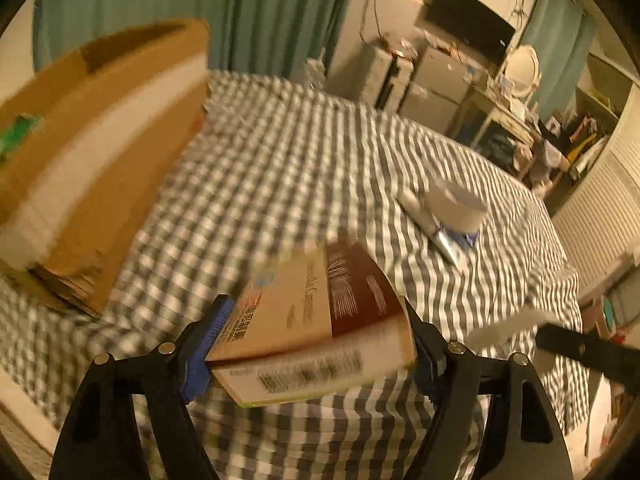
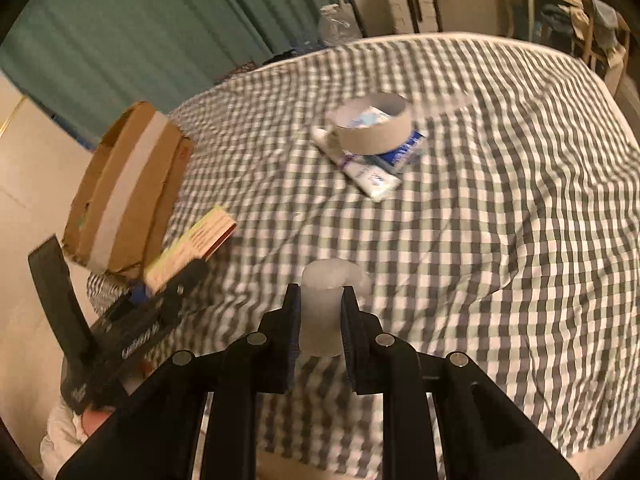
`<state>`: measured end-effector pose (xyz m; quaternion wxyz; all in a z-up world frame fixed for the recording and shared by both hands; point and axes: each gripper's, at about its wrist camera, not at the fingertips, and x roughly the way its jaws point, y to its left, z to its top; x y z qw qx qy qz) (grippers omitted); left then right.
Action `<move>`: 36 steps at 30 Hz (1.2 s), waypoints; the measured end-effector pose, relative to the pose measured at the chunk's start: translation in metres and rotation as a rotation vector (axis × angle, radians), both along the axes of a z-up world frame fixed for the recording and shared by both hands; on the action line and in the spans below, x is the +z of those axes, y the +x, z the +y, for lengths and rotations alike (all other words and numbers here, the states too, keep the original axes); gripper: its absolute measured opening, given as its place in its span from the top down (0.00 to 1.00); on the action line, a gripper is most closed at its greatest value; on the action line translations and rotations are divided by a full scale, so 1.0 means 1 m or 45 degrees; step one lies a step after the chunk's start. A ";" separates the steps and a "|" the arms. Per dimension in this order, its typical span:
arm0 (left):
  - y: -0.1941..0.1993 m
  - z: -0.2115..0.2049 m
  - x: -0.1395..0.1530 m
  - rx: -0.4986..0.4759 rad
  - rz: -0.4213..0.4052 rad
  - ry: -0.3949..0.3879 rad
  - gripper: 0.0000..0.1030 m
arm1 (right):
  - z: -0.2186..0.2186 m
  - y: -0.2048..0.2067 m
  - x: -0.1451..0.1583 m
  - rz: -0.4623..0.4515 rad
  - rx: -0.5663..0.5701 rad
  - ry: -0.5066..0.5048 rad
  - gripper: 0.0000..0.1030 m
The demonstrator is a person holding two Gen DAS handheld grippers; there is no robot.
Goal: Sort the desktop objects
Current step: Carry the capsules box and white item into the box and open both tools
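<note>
My left gripper (image 1: pixel 316 344) is shut on a book (image 1: pixel 320 320) with a tan and dark red cover, held above the checkered table; it also shows in the right wrist view (image 2: pixel 192 242). My right gripper (image 2: pixel 320 312) is shut on a white frosted bottle (image 2: pixel 322 308), held over the table's near part. An open cardboard box (image 1: pixel 96 152) stands at the table's left; it also shows in the right wrist view (image 2: pixel 124 192). A tape roll (image 2: pixel 374 124) sits on a tube (image 2: pixel 366 172) and a blue packet (image 2: pixel 404 148) farther back.
The checkered tablecloth (image 2: pixel 500 240) covers the round table. Green curtains (image 1: pixel 260 12) hang behind. Cabinets and a cluttered shelf (image 1: pixel 440 80) stand past the far edge. The tape roll (image 1: pixel 456 204) shows at right in the left wrist view.
</note>
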<state>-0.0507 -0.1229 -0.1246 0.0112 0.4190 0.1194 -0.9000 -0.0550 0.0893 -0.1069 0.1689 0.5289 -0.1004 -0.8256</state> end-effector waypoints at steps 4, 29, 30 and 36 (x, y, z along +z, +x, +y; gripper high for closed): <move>0.009 -0.020 0.035 0.108 0.118 0.018 0.22 | -0.026 0.009 0.033 0.081 0.075 0.023 0.82; 0.007 -0.202 0.077 0.511 0.200 -0.058 0.15 | -0.344 -0.087 0.113 0.315 0.681 0.093 0.58; 0.007 -0.202 0.076 0.517 0.187 -0.057 0.02 | -0.347 -0.092 0.110 0.302 0.689 0.099 0.35; -0.001 -0.183 0.084 0.481 0.146 -0.033 0.00 | -0.293 -0.107 0.128 0.341 0.492 0.014 0.28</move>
